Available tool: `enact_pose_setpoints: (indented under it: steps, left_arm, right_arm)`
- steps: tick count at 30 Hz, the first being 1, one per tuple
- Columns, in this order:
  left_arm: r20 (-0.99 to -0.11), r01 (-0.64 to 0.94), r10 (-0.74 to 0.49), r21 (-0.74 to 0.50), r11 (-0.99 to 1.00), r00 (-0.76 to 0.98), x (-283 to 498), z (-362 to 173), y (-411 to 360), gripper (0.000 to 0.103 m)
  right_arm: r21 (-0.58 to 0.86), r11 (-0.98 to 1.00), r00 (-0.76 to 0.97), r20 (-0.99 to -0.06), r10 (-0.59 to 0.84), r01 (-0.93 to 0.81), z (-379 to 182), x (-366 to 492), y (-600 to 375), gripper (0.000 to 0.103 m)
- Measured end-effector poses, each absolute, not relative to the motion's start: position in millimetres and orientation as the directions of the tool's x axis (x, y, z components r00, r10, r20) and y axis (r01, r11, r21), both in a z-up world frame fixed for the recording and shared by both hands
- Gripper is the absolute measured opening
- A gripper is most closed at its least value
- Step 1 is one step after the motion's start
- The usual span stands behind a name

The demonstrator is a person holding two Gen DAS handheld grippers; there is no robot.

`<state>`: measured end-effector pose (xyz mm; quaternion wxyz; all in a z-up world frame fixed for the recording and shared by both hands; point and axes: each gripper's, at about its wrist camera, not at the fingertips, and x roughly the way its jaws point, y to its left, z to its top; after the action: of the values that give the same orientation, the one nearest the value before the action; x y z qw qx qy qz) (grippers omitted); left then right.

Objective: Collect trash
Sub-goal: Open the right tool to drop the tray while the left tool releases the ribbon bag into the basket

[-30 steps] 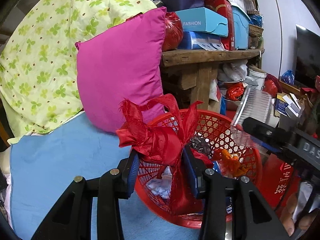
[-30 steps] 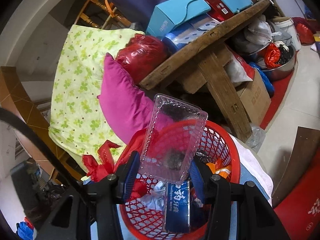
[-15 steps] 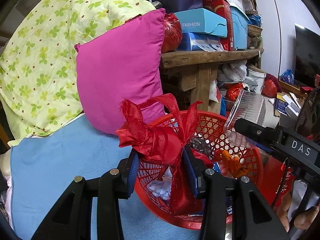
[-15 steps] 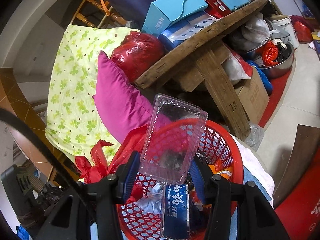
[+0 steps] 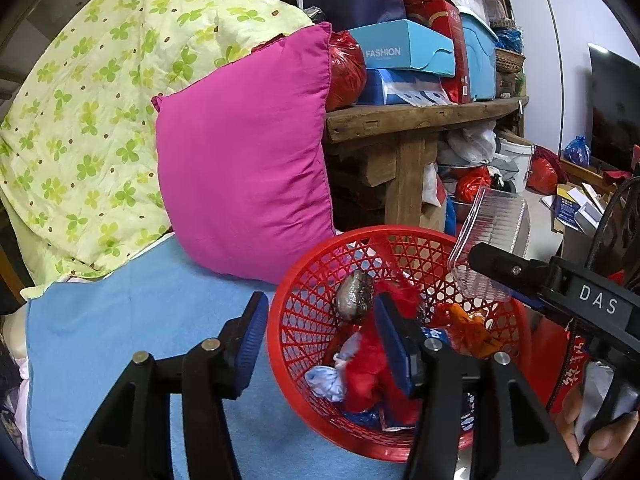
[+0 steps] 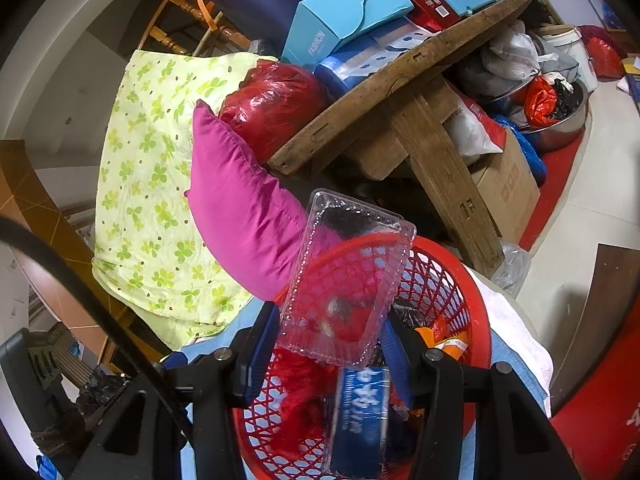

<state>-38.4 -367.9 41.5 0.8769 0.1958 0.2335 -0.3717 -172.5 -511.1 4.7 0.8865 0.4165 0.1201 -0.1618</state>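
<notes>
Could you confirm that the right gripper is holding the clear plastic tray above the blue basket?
Not quite: the basket is red, not blue, as the right wrist view shows. The right gripper does hold the clear plastic tray above it.

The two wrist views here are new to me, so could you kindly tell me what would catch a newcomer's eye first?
The red mesh basket of trash stands out, sitting on a blue cloth before a magenta pillow. Over it the right gripper holds a clear plastic tray. The left gripper is opening with nothing between its pads, above red wrapping lying in the basket.
</notes>
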Motion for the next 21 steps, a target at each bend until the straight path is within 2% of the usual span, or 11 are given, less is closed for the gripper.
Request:
enact_pose_setpoints:
  steps: [10, 12, 15, 21]
  left_arm:
    - [-0.533, 0.716, -0.541, 0.193, 0.671, 0.65, -35.6, 44.4, -354.3, 0.067]
    - [-0.532, 0.708, -0.534, 0.192, 0.68, 0.657, -33.0, 44.7, -350.4, 0.071]
    - [-0.529, 0.694, -0.522, 0.195, 0.693, 0.669, -30.1, 44.7, -345.0, 0.072]
    - [-0.527, 0.677, -0.507, 0.194, 0.71, 0.682, -27.0, 45.3, -336.5, 0.077]
  right_arm:
    - [0.688, 0.614, 0.917, -0.361, -0.172, 0.386, 6.4, -161.5, -504.9, 0.055]
    - [0.691, 0.612, 0.917, -0.363, -0.168, 0.386, 5.8, -159.8, -504.8, 0.056]
    - [0.696, 0.605, 0.916, -0.366, -0.166, 0.388, 5.0, -157.6, -503.8, 0.062]
    - [0.688, 0.615, 0.918, -0.353, -0.179, 0.385, 8.0, -157.3, -500.3, 0.062]
